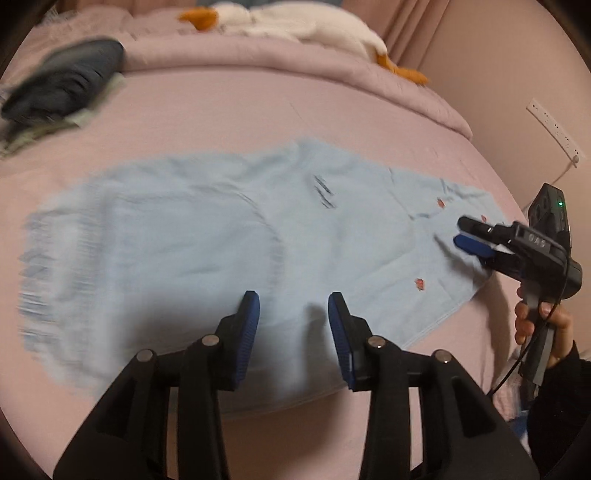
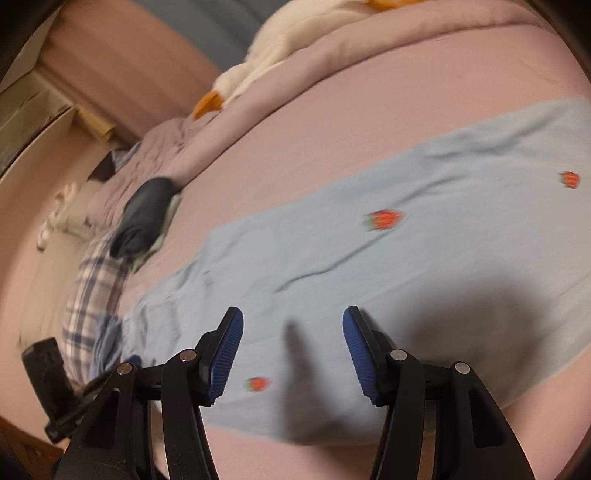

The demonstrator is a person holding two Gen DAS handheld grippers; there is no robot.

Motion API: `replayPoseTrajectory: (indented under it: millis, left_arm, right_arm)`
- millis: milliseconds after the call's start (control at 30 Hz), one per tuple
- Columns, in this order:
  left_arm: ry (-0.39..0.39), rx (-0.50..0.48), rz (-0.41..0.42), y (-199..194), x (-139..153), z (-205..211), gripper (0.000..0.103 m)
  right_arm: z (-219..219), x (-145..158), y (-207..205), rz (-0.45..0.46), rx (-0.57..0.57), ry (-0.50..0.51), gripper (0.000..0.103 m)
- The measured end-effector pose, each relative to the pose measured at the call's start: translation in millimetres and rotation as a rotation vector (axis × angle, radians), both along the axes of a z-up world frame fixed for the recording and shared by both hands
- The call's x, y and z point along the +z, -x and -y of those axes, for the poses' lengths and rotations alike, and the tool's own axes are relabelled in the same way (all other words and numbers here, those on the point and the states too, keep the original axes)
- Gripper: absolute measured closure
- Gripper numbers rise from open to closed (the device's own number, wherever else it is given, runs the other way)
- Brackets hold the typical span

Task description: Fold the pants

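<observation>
Light blue pants (image 1: 192,236) with small red strawberry prints lie spread flat across the pink bed (image 1: 229,110). They also show in the right wrist view (image 2: 369,266). My left gripper (image 1: 293,301) is open and empty, hovering over the near edge of the pants. My right gripper (image 2: 291,321) is open and empty above the pants. In the left wrist view the right gripper (image 1: 460,232) sits over the right end of the pants, held by a hand (image 1: 543,321).
A dark folded garment (image 1: 70,77) lies at the bed's far left; it also shows in the right wrist view (image 2: 144,214) next to plaid cloth (image 2: 96,288). A white plush goose (image 1: 295,26) rests on the rolled quilt (image 1: 258,55). A power strip (image 1: 554,125) hangs on the wall.
</observation>
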State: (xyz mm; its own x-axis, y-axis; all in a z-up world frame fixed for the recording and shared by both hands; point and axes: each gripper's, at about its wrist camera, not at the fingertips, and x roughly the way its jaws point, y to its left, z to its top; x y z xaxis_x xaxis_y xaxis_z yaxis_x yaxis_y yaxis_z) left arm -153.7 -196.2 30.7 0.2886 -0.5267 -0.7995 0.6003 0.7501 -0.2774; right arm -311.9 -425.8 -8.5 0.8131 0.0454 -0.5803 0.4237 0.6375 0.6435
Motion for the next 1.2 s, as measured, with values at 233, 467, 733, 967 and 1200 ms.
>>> replayPoseTrajectory:
  millis: [233,467,733,967,1200]
  left_arm:
    - [-0.048,-0.048,0.023,7.7,-8.4,20.7,0.054]
    - [-0.046,-0.032,0.0,3.2,-9.9,22.6,0.048]
    - [0.031,-0.08,-0.052,5.9,6.6,68.8,0.047]
    - [0.02,-0.19,-0.056,20.9,5.5,127.7,0.046]
    - [-0.01,-0.239,-0.096,32.4,-10.1,148.2,0.043]
  right_arm:
    - [57.1,-9.8,50.0,0.06,-0.124,-0.041,0.046]
    - [144.0,-13.8,112.3,0.015,-0.369,-0.039,0.046]
    - [165.2,12.2,102.5,0.056,-0.318,-0.013,0.046]
    - [197.9,-11.6,66.8,-0.055,-0.251,-0.089,0.053]
    - [207.1,10.3,137.1,0.021,-0.464,-0.05,0.047]
